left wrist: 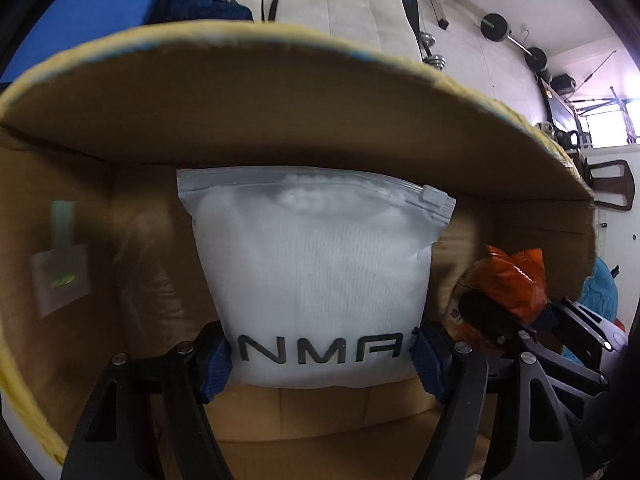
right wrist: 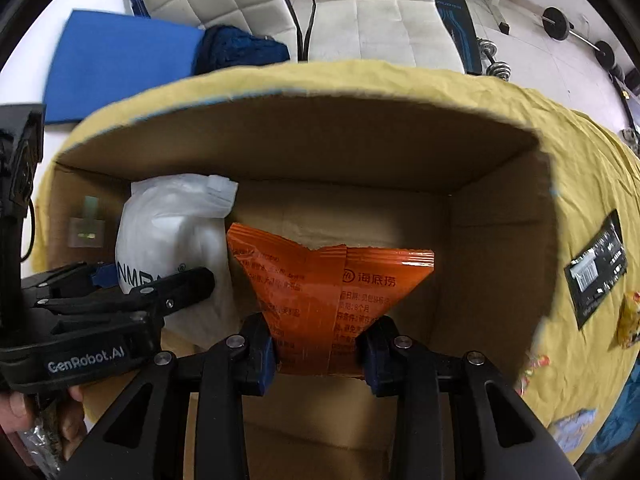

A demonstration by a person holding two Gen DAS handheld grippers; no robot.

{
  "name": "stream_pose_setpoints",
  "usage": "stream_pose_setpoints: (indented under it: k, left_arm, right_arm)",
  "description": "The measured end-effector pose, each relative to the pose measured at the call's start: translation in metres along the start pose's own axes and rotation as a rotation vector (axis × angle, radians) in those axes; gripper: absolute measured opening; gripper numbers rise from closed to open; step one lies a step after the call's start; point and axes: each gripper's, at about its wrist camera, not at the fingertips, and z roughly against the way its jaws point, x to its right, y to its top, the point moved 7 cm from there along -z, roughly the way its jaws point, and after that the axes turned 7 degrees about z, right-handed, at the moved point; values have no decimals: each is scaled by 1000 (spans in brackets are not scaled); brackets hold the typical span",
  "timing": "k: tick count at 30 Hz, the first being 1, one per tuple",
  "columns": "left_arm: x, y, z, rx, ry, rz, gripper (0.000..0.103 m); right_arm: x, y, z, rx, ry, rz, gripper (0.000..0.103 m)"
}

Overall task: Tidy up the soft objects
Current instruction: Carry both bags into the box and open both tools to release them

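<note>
My left gripper [left wrist: 320, 354] is shut on a white frosted zip bag [left wrist: 316, 264] with white fabric inside, held inside an open cardboard box [left wrist: 280, 120]. My right gripper [right wrist: 318, 350] is shut on an orange foil packet [right wrist: 328, 292] with Chinese print, held inside the same box [right wrist: 360, 152], to the right of the white bag [right wrist: 168, 232]. The left gripper [right wrist: 132, 284] shows at the left in the right wrist view. The orange packet [left wrist: 508, 280] and right gripper [left wrist: 520, 320] show at the right in the left wrist view.
The box stands on a yellow cloth [right wrist: 580, 160]. A black packet [right wrist: 598, 268], a yellow snack packet [right wrist: 628, 316] and other small packets [right wrist: 572, 428] lie on the cloth at right. A blue mat [right wrist: 116, 72], dark blue knit [right wrist: 240, 50] and white chairs [right wrist: 380, 12] are behind.
</note>
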Motion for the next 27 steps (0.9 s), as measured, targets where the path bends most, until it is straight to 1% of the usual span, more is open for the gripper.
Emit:
stream_pose_setpoints:
  k: [3,8,10,15,17,20,27]
  left_arm:
    - [1,4,-10,-10,-2,-17,75]
    - [9,7,-6,-6,-23,-36,77]
    - [9,6,-4,-9,-29,-29,77]
    - [11,5,1,-16,-11,-20,77]
    - [1,6,-1,-18,5,-21,77]
    - [2,6,0,-12,21,-25,77]
    - [-3,6,5,-3,30,-22,77]
  right_arm:
    - [5,2,-16,-18,-11,4,36]
    - [10,5,-28,-22,-12,-8,37]
    - [11,5,-28,-15,-10,-15,37]
    - [13,4,-23,-24,-25,-31,38]
    - [13,4,-22,-27,-36,-35,40]
    - [17,7,-23,-35,-48,-41,43]
    - [13,6,-17,-31,-60,-43,48]
